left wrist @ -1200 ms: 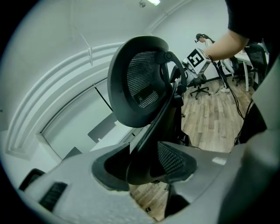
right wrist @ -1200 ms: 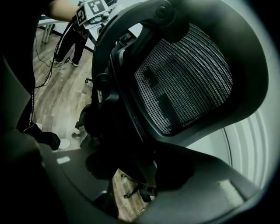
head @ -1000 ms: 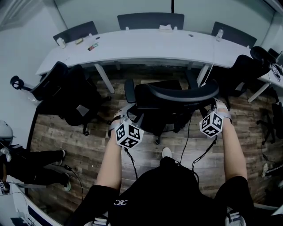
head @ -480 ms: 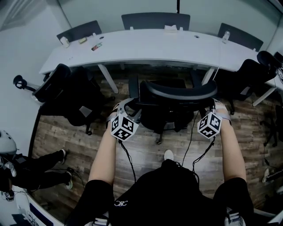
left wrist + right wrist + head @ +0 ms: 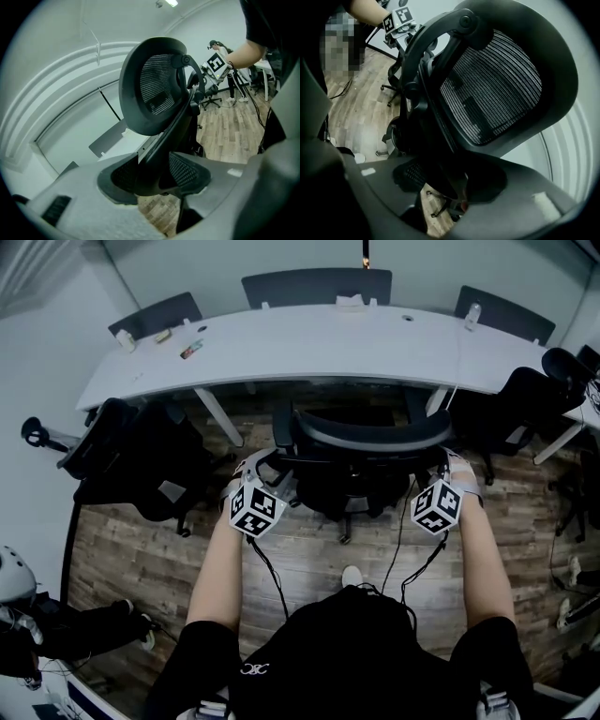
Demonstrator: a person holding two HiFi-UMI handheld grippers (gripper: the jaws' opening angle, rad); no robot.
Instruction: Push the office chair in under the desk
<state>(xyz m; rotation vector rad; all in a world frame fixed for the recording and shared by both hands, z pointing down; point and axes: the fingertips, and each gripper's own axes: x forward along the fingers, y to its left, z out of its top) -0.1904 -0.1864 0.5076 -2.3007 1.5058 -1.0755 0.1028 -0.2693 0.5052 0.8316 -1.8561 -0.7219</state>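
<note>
A black mesh-backed office chair [image 5: 370,439] stands before the curved white desk [image 5: 309,348], its seat partly under the desk's edge. My left gripper [image 5: 265,468] is at the backrest's left side and my right gripper [image 5: 448,468] at its right side. In the left gripper view the chair [image 5: 154,89] fills the frame, and its back frame fills the gap of the left gripper [image 5: 154,187], against both pads. In the right gripper view the backrest [image 5: 497,89] rises above the right gripper [image 5: 450,187], whose jaws are closed on the frame's edge.
Another black chair [image 5: 141,451] stands to the left and one [image 5: 525,399] to the right. Grey chairs [image 5: 317,285] line the desk's far side. Small items [image 5: 190,349] lie on the desk's left part. A person's legs [image 5: 56,634] show at bottom left. The floor is wood planks.
Both grippers and the chair have moved forward towards the desk. The seat now sits further under the desk's edge.
</note>
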